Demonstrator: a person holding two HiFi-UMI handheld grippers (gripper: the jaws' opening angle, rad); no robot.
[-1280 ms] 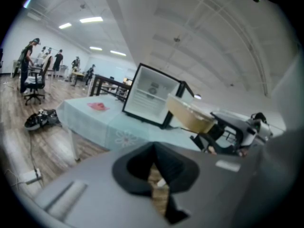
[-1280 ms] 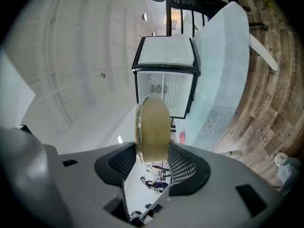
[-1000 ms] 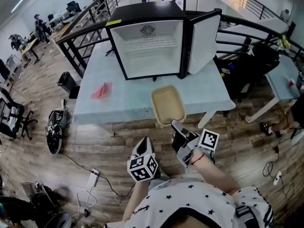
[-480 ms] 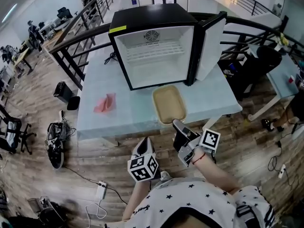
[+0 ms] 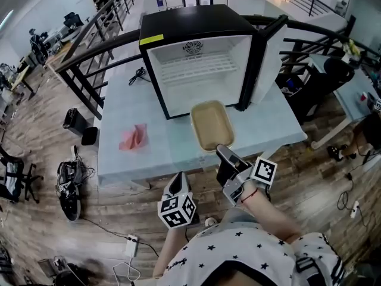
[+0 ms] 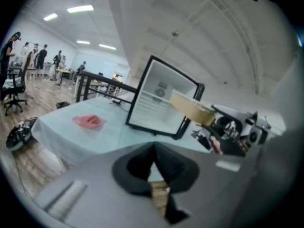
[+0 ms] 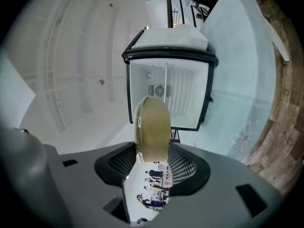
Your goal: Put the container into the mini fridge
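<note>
The tan container (image 5: 211, 126) hangs just in front of the open mini fridge (image 5: 199, 64), above the pale table (image 5: 131, 106), pinched at its near rim by the right gripper (image 5: 225, 157). The left gripper (image 5: 180, 180) sits low, jaws together, empty.

**Counted items.** One mini fridge (image 5: 202, 22), with one door (image 5: 269, 58) and one wire shelf (image 5: 199, 61), is shown on one table (image 5: 128, 109). One container (image 5: 211, 126), one pink cloth (image 5: 133, 138) and one black cable (image 5: 138, 75) are counted. Two grippers are counted, the left gripper (image 5: 180, 179) and the right gripper (image 5: 222, 152). Two marker cubes are counted, the left marker cube (image 5: 177, 210) and the right marker cube (image 5: 264, 170).
</note>
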